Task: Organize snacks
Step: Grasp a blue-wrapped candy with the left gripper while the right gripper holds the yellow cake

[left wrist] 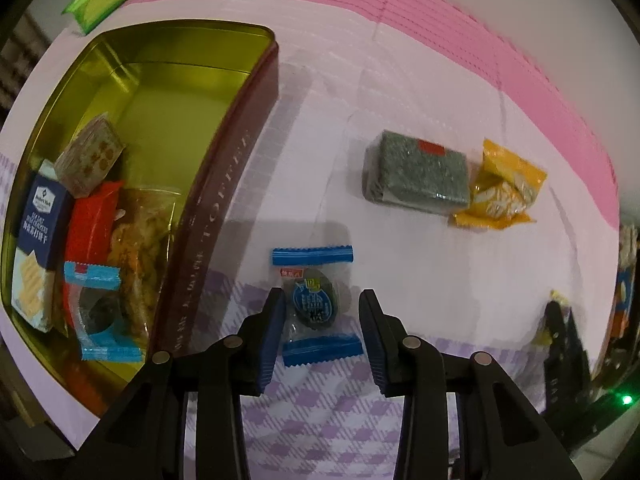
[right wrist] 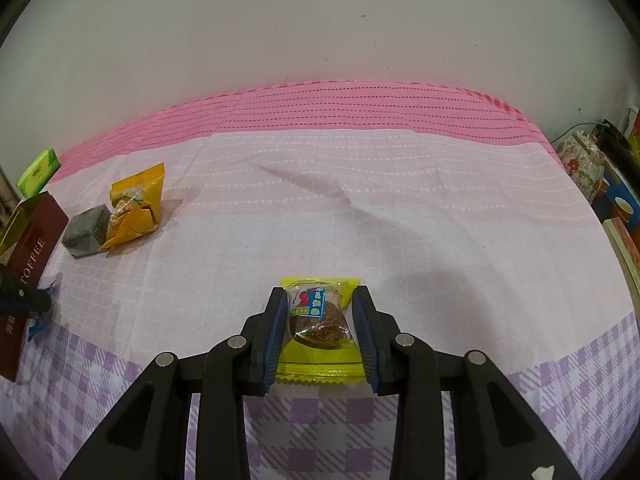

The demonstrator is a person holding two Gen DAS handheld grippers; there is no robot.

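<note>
My left gripper (left wrist: 321,294) points down at the tablecloth and is open. A blue-ended clear packet with a dark round sweet (left wrist: 312,304) lies between its fingers, with a gap at the right pad. Just left of it stands the open toffee tin (left wrist: 224,208), gold inside, holding several snacks: a blue cracker box (left wrist: 42,208), a red packet (left wrist: 90,220) and another blue-ended packet (left wrist: 98,312). My right gripper (right wrist: 320,290) is shut on a yellow packet with a brown sweet (right wrist: 318,320), low over the cloth.
A grey-green wrapped block (left wrist: 416,172) and an orange packet (left wrist: 504,188) lie side by side on the cloth to the right of the tin. A green pack (right wrist: 38,172) sits at the far left by the wall. A floral pot (right wrist: 580,164), cups and books crowd the right edge.
</note>
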